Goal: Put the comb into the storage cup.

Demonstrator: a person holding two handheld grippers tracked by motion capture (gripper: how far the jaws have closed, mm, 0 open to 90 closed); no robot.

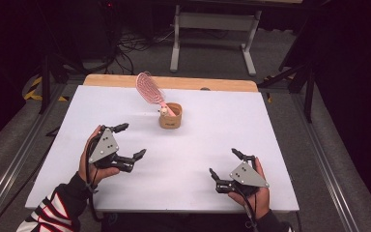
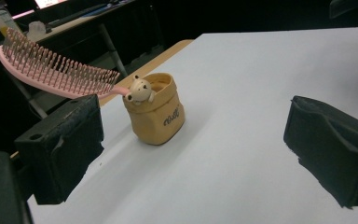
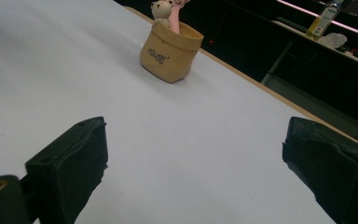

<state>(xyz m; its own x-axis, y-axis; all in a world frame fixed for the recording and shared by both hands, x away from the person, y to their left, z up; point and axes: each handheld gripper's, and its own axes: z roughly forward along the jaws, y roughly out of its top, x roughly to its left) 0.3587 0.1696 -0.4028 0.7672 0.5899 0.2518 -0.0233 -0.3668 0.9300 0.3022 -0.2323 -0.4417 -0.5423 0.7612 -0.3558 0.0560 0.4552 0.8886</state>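
Only illegible script on pot (image 2: 156,114)

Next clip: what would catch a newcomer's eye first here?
The pink hairbrush stands handle-down in a tan sack-shaped holder with a small bear figure at its rim, toward the far middle of the white table. Nearer the person, the left gripper and right gripper rest apart on the table, jaws wide open, holding nothing.

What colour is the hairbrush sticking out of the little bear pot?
Pink. The hairbrush shows best in the left gripper view.
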